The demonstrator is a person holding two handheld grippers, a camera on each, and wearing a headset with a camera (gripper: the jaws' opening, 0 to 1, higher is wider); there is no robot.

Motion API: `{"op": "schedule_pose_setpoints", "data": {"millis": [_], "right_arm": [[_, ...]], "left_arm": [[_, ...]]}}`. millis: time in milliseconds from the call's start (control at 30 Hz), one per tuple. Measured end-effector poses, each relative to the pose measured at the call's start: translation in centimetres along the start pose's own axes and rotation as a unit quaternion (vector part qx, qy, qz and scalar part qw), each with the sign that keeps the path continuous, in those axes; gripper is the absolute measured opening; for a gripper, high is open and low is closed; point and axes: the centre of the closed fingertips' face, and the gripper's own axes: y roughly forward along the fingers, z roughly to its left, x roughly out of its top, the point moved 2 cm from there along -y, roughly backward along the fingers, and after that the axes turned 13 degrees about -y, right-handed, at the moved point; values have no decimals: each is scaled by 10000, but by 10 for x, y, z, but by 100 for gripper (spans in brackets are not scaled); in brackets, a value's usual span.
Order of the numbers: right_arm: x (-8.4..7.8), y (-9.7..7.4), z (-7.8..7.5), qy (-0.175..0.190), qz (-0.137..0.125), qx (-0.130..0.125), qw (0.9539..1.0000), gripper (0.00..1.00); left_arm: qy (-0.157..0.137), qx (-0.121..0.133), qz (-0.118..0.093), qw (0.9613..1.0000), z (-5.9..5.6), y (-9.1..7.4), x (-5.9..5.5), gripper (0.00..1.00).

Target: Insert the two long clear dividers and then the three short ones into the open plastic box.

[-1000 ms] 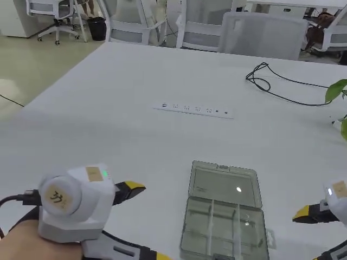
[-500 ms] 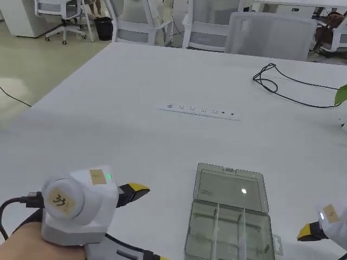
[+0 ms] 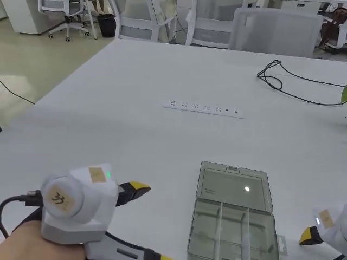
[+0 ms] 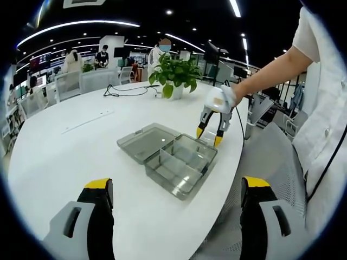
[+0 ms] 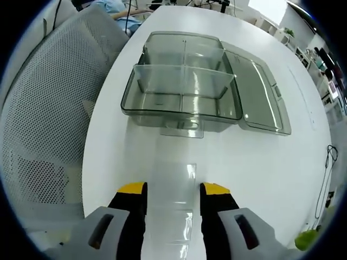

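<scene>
Fronting office chairs (image 3: 265, 32), white table (image 3: 162, 70), left gripper (image 4: 176, 183) gaping empty, right gripper (image 5: 173, 188) partly spread.

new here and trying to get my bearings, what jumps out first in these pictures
The open plastic box near the edge of the white table stands out, lid flat, two long dividers already standing inside. The right gripper hovers just short of it with clear pieces between its jaws; gripped or not, I cannot tell. The left gripper faces the box, jaws wide apart.
</scene>
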Motion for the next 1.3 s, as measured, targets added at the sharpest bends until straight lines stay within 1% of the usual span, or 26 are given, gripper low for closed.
{"op": "schedule_pose_setpoints", "data": {"millis": [167, 233, 500, 633, 733, 967, 1033, 1067, 1200, 1300], "right_arm": [[0, 0, 2, -5, -7, -1, 10000, 37], [0, -1, 2, -5, -6, 5, 10000, 33], [0, -2, 2, 28, 8, -17, 10000, 33], [0, -4, 2, 5, 27, -93, 10000, 33], [2, -10, 0, 59, -10, -196, 9998, 33], [13, -30, -4, 74, -125, -486, 9987, 33], [17, -35, -5, 53, -137, -552, 9984, 33], [20, -40, -5, 25, -135, -610, 9980, 33], [28, -55, -10, -43, -154, -821, 9965, 33], [39, -68, -13, -111, -172, -980, 9950, 33]], "left_arm": [[-10, -6, -7, 10000, 1, 1, 0, 100], [-3, -11, 7, 10000, 1, 1, -1, 100], [-2, -39, 7, 10000, 0, 2, 0, 100], [13, -51, 11, 10000, 0, 2, 0, 100], [22, -49, 44, 10000, 0, 2, 1, 100], [19, -160, 18, 9999, -5, 7, 8, 99], [-31, -222, -16, 9997, -8, 9, 12, 99], [-95, -246, -57, 9996, -9, 11, 15, 98], [-218, -331, -115, 9991, -11, 15, 24, 96], [-432, -484, -247, 9976, -15, 20, 35, 95]]}}
